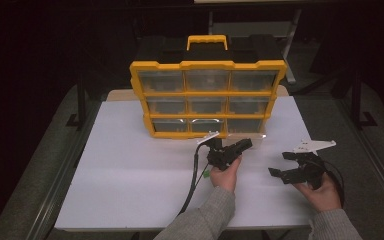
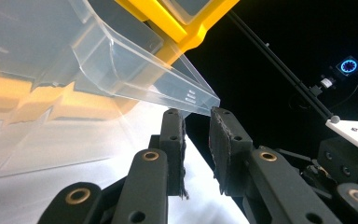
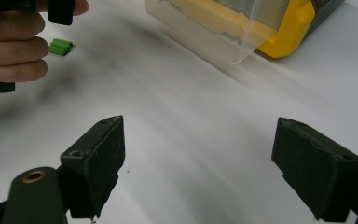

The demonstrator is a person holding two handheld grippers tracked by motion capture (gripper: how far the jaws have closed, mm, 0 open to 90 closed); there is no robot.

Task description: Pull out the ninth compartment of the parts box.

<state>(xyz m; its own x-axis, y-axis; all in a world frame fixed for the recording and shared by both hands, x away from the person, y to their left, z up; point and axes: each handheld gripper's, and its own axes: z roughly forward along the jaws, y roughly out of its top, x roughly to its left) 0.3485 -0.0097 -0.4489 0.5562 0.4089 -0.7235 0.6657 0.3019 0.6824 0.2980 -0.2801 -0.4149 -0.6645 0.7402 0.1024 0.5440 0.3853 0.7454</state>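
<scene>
Near the far edge of the white table [image 1: 130, 170], yellow organiser [image 1: 207, 97] upright, its clear drawer [image 1: 252, 135] pulled out at bottom right; left gripper [image 2: 196, 116] just before the drawer's lip, jaws nearly together, a narrow gap between, nothing clamped; right gripper [image 3: 198, 154] toward the right edge, jaws wide apart over bare tabletop
</scene>
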